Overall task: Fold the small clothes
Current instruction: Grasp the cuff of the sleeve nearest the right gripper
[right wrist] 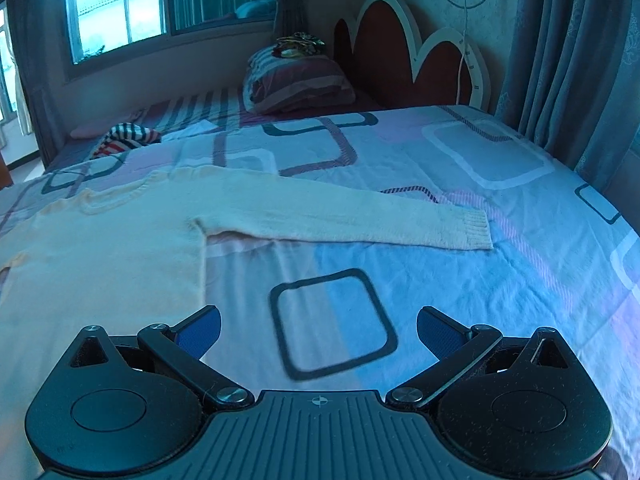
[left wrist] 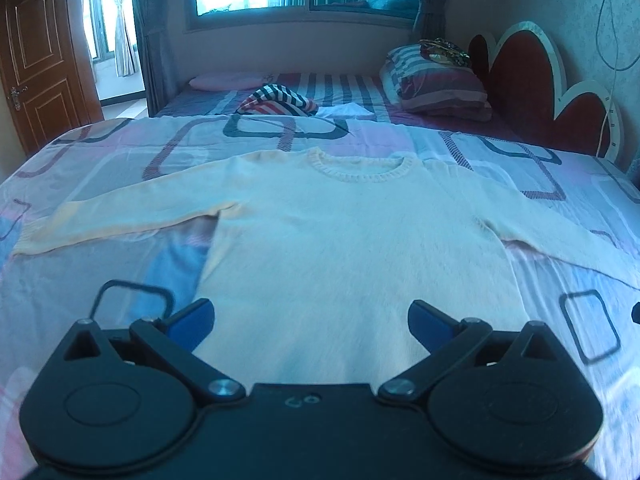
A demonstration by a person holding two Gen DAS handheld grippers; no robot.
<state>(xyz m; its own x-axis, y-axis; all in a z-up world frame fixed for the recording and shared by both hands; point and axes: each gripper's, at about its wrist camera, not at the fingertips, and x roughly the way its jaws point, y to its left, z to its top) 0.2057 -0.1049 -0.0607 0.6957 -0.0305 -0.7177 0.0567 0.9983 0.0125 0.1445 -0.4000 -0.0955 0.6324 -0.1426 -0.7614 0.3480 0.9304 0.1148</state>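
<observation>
While nothing is folded yet: I am at the first step.
Left tool (left wrist: 311, 322): spread wide, empty, over the sweater (left wrist: 360, 240) hem.
Sweater: flat on the bed (right wrist: 500, 280), sleeves out.
Right tool (right wrist: 319, 330): spread wide, empty, beside the sweater.
Next: probably pinch a sleeve cuff (right wrist: 476, 230).

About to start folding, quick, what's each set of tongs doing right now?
Left tongs: open, empty, above the sweater hem.
Right tongs: open, empty, over the bedspread.
</observation>
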